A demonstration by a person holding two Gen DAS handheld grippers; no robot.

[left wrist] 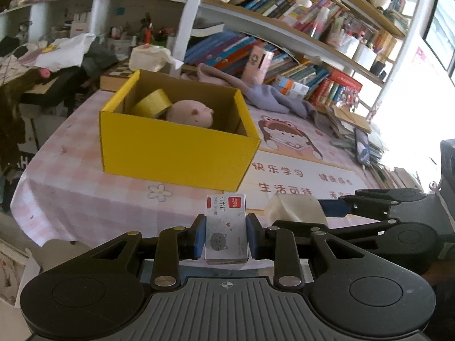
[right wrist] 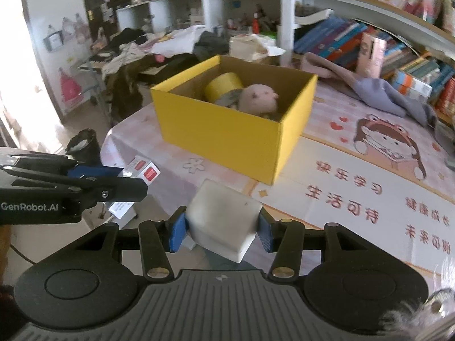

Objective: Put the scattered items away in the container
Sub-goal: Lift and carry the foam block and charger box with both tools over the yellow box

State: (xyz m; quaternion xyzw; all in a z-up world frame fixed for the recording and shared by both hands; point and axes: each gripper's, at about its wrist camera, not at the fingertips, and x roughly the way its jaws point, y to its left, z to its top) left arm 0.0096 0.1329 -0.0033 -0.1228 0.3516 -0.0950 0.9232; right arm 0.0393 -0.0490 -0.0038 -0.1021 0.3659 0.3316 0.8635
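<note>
We list the following at this moment.

Left tool: clamped on a small staple box, white and grey with a red label and a cat drawing, held upright between the blue pads. We carry it above the near edge of the worktop, short of the container.

Right tool: clamped on a white cube-shaped block, gripped by two opposite sides and turned slightly askew. It too hangs over the near part of the worktop, in front of the container. In the right wrist view the left tool shows at the left edge with the staple box in its grip.

Container: a yellow cardboard box, open at the top, standing on the pink checked cloth of the worktop. Inside we see a roll of yellow tape leaning at the back left and a pale pink plush toy just beside it, touching.

Other: a printed mat with a cartoon girl to the box's right; a lilac cloth behind it; bookshelves along the back.
</note>
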